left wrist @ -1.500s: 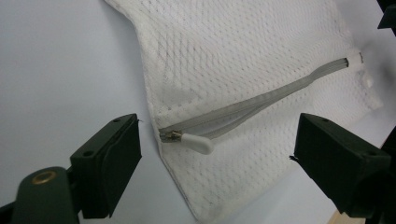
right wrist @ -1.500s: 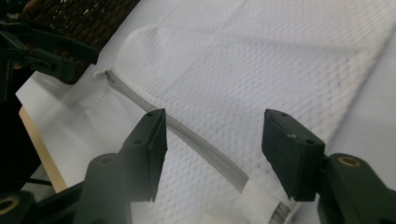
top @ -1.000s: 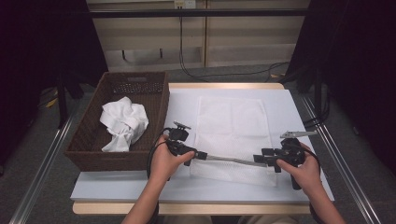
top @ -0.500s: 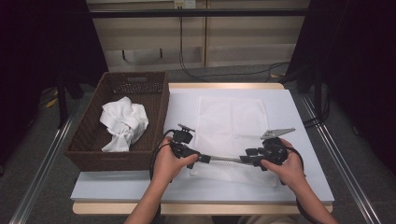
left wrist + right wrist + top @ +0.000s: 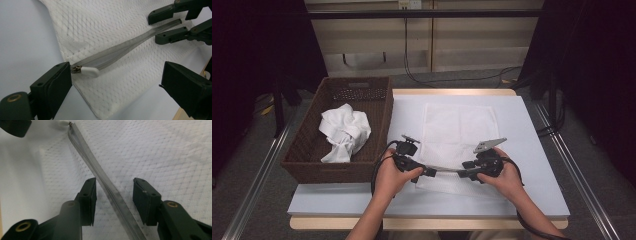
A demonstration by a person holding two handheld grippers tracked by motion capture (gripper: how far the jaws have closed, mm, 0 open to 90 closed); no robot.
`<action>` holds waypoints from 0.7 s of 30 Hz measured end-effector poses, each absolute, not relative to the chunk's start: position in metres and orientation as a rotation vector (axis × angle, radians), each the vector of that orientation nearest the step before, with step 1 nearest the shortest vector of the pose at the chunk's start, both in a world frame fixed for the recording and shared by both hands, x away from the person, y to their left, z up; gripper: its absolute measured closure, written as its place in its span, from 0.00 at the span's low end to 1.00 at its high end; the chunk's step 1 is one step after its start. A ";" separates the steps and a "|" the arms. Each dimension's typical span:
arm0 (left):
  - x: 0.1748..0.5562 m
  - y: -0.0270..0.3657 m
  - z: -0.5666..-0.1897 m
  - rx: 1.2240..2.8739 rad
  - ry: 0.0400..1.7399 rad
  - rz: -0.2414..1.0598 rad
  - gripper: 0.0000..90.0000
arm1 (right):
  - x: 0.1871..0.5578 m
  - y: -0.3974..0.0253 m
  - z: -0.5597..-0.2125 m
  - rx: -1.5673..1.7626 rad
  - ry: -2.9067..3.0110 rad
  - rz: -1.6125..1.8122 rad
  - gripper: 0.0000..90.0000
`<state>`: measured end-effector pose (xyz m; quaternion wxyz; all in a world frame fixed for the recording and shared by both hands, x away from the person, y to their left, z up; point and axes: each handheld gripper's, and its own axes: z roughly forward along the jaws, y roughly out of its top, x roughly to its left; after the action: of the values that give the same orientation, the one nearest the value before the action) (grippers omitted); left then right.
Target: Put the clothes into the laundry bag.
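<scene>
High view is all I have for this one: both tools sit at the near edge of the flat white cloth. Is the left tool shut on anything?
Observer: No. The left tool is open. The white zipper pull lies between its jaws, close to one of them, unclamped.
Operator: And the right tool?
Observer: The right tool is open too. It straddles the grey zipper, and neither jaw seems to press on it.
Operator: Where along the zipper is the slider?
Observer: The slider is at the end by the left tool, right at the edge of the cloth.
</scene>
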<state>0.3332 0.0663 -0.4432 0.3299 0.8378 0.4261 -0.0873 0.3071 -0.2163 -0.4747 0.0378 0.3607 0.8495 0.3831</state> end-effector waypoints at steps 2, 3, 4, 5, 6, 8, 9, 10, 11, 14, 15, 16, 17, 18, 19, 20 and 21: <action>0.334 0.068 -0.443 2.205 1.104 -0.224 0.10 | 0.308 -0.215 -0.476 1.087 2.614 1.175 0.56; 0.333 0.068 -0.444 2.200 1.109 -0.222 0.10 | 0.310 -0.213 -0.479 1.074 2.619 1.172 0.55; 0.333 0.069 -0.444 2.203 1.108 -0.223 0.11 | 0.311 -0.212 -0.480 1.060 2.616 1.165 0.58; 0.333 0.070 -0.444 2.205 1.106 -0.225 0.11 | 0.311 -0.212 -0.479 1.052 2.620 1.156 0.59; 0.333 0.070 -0.444 2.205 1.106 -0.225 0.11 | 0.311 -0.212 -0.479 1.052 2.620 1.156 0.59; 0.332 0.071 -0.445 2.196 1.116 -0.225 0.11 | 0.311 -0.211 -0.479 1.005 2.615 1.102 0.69; 0.332 0.071 -0.445 2.197 1.115 -0.228 0.11 | 0.312 -0.212 -0.479 1.019 2.610 1.102 0.72; 0.332 0.071 -0.445 2.197 1.115 -0.228 0.11 | 0.312 -0.212 -0.479 1.019 2.610 1.102 0.72; 0.331 0.071 -0.445 2.201 1.110 -0.224 0.11 | 0.313 -0.213 -0.479 1.039 2.600 1.098 0.79; 0.330 0.072 -0.445 2.202 1.111 -0.229 0.11 | 0.315 -0.214 -0.478 1.068 2.599 1.100 0.81; 0.330 0.072 -0.445 2.202 1.111 -0.229 0.11 | 0.315 -0.214 -0.478 1.079 2.603 1.104 0.81; 0.329 0.071 -0.446 2.194 1.121 -0.225 0.11 | 0.316 -0.215 -0.477 1.091 2.609 1.114 0.79; 0.329 0.071 -0.446 2.195 1.123 -0.225 0.11 | 0.315 -0.216 -0.476 1.123 2.617 1.127 0.77; 0.329 0.071 -0.446 2.195 1.123 -0.225 0.11 | 0.315 -0.216 -0.476 1.123 2.617 1.127 0.77; 0.329 0.071 -0.446 2.192 1.124 -0.222 0.11 | 0.316 -0.218 -0.473 1.117 2.615 1.139 0.77; 0.329 0.072 -0.446 2.193 1.118 -0.236 0.11 | 0.316 -0.222 -0.468 1.117 2.580 1.126 0.75; 0.329 0.072 -0.446 2.192 1.119 -0.237 0.11 | 0.317 -0.223 -0.467 1.119 2.577 1.144 0.75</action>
<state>0.3289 0.0717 -0.4458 0.3286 0.8374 0.4274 -0.0904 0.3166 -0.2235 -0.4668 0.0541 0.3685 0.8482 0.3766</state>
